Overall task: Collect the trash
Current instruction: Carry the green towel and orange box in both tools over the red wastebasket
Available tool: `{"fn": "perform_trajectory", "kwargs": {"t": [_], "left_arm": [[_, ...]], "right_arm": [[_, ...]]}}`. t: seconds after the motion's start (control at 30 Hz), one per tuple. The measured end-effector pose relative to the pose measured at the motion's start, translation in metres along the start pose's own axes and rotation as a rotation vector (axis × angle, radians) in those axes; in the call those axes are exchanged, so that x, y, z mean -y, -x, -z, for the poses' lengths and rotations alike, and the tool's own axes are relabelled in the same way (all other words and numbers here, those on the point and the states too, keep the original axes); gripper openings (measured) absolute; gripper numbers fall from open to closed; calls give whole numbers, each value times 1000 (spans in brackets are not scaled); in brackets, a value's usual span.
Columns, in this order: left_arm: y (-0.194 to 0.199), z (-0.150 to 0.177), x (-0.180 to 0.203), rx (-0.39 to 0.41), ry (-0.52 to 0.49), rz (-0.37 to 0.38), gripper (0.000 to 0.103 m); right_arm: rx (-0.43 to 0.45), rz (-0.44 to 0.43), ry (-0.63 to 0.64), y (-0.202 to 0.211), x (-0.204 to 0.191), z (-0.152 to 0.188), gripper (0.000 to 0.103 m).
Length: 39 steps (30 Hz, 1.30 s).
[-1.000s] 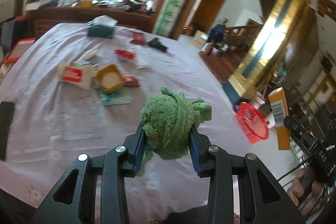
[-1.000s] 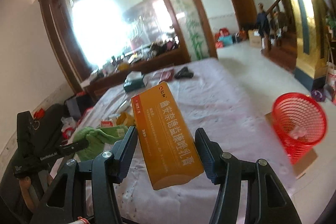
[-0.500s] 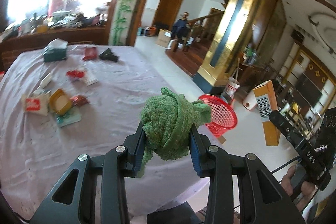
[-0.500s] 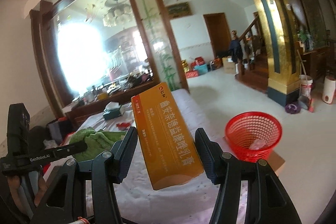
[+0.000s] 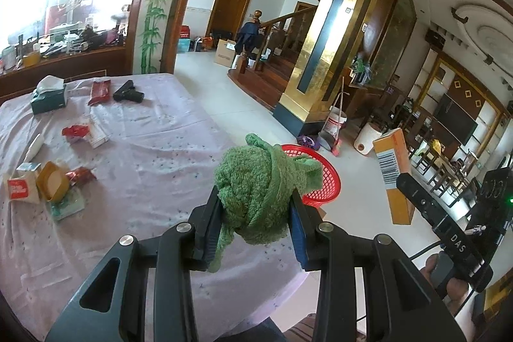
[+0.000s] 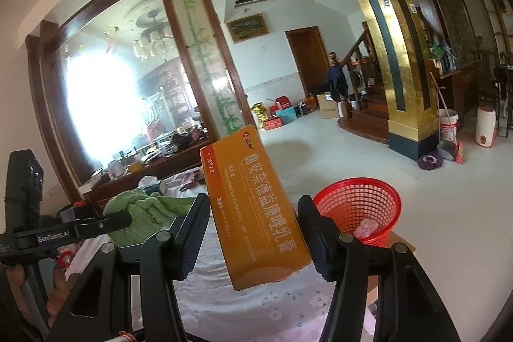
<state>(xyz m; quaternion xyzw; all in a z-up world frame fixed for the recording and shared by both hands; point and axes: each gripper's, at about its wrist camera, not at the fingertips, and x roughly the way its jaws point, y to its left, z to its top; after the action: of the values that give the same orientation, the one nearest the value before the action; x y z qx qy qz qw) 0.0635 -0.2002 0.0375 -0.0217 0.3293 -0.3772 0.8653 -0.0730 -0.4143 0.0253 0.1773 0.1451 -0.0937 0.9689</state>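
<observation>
Trash held in both grippers

We see the left gripper (image 5: pixel 255 207) with its fingers (image 5: pixel 210 223) pinching a bunched green cloth (image 5: pixel 259 188) above the edge of the table (image 5: pixel 154 169). The right gripper (image 6: pixel 253 229) clamps an orange box (image 6: pixel 256 207), tilted, on its long sides. The red basket (image 6: pixel 362 207) stands on the floor beyond the table edge, something pale inside. Wrappers (image 5: pixel 77 130) lie farther back on the table.

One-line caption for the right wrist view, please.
Right tool carries an orange box above the table edge, red mesh basket on the floor beyond.
</observation>
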Motion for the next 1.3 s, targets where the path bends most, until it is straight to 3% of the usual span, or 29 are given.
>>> {"fn": "perform_trajectory", "kwargs": {"t": [0.3,0.67,1.0,1.3], "left_arm": [[-31,-16,20,-26,-35,34,36],[-98,-35,45,-96,-74,106,36],[-166,-69,63,-146,-69,180,36],[-223,-78,80,-210,-56,226,36]], "right_arm": [[22,31,-23,-13,23,-9,61],[7,90,-76,-37,64,-12,61],[6,155,-154,-63,99,-20,61],[-13,195,-183,-92,120,-24,61]]}}
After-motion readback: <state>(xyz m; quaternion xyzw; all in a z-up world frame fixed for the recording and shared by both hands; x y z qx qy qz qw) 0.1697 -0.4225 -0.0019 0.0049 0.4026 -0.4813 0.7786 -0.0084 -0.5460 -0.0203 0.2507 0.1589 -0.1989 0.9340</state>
